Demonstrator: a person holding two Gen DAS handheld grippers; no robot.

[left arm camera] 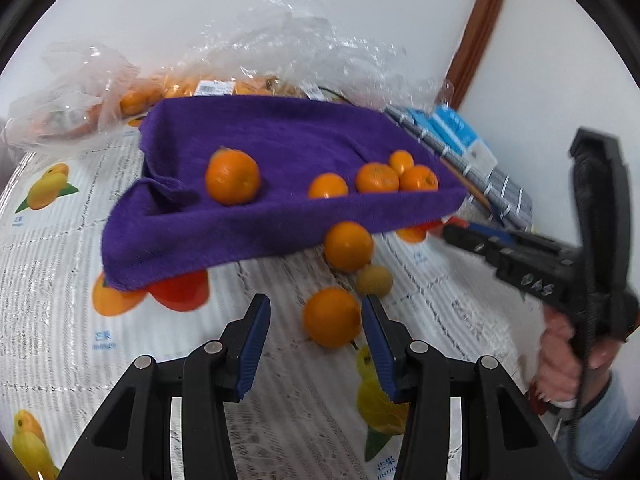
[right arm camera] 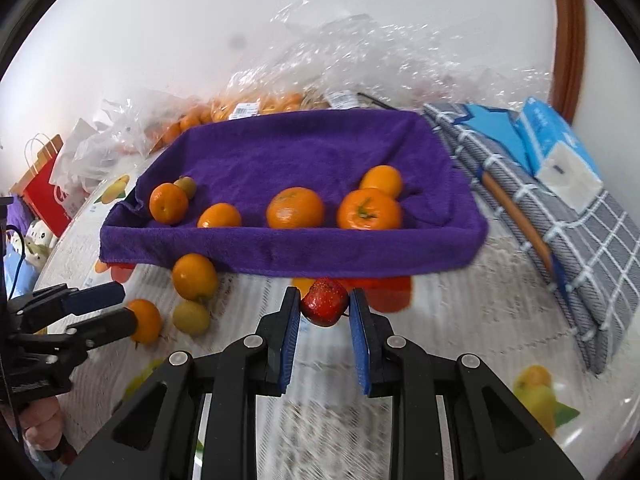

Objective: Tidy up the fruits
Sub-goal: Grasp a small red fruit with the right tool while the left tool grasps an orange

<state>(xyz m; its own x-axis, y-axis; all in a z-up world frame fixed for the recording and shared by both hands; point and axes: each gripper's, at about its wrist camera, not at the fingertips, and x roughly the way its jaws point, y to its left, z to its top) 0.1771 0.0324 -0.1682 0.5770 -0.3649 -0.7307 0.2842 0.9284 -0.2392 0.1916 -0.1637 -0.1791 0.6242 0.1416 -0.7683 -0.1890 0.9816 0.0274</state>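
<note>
A tray draped in a purple towel (right arm camera: 280,256) holds several oranges (right arm camera: 295,208). In front of it on the tablecloth lie an orange (left arm camera: 348,246), a small yellow-green fruit (left arm camera: 374,280) and a nearer orange (left arm camera: 332,316). My left gripper (left arm camera: 316,300) is open around that nearer orange, which sits against the right finger with a gap on the left side. My right gripper (right arm camera: 325,292) is shut on a small red fruit (right arm camera: 324,308) just before the towel's front edge. The left gripper (right arm camera: 108,308) also shows at the left of the right wrist view.
Clear plastic bags (right arm camera: 256,108) of oranges lie behind the tray by the wall. A grey checked cloth (right arm camera: 560,232) and a blue tissue box (right arm camera: 556,152) are to the right. A red paper bag (right arm camera: 44,188) stands at the far left. The tablecloth (left arm camera: 60,280) has printed fruit.
</note>
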